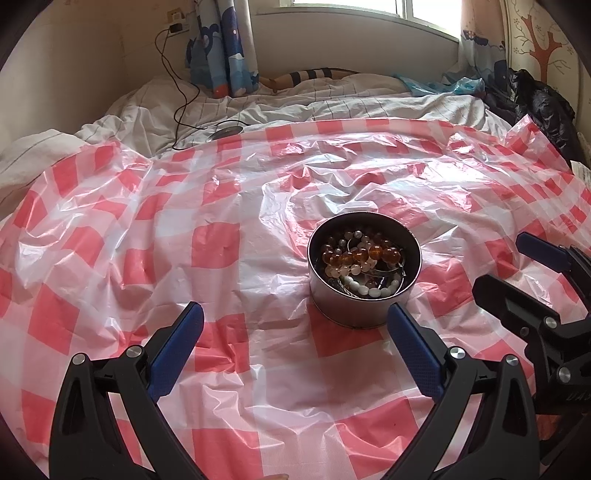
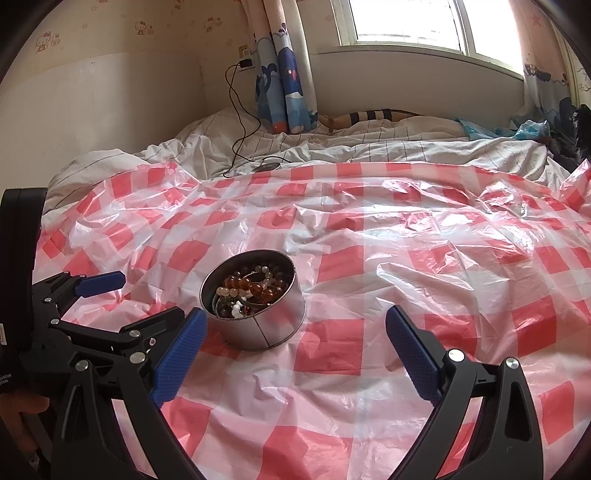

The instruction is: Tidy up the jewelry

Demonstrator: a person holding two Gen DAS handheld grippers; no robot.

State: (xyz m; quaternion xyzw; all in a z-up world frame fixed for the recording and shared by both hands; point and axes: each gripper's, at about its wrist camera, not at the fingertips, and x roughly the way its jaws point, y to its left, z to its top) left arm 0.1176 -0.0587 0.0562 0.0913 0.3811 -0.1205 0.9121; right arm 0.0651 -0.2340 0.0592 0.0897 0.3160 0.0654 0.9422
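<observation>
A round metal tin [image 1: 364, 308] stands on the red and white checked plastic sheet [image 1: 147, 240]. It holds beaded jewelry [image 1: 364, 264]: amber beads, white beads and thin metal rings. My left gripper [image 1: 295, 314] is open and empty, its right finger just in front of the tin. In the right wrist view the tin [image 2: 258, 325] sits left of centre with the jewelry [image 2: 251, 288] inside. My right gripper [image 2: 295, 317] is open and empty, its left finger next to the tin. The right gripper also shows in the left wrist view [image 1: 517, 266], right of the tin. The left gripper also shows in the right wrist view [image 2: 122, 299].
The sheet lies over a bed with a rumpled white quilt [image 1: 258, 107] behind. A black cable [image 1: 177, 99] runs from a wall charger to a round device [image 1: 225, 132] at the sheet's far edge. Curtains [image 2: 284, 92] and a window [image 2: 406, 22] are at the back. Dark clothing [image 1: 535, 107] lies far right.
</observation>
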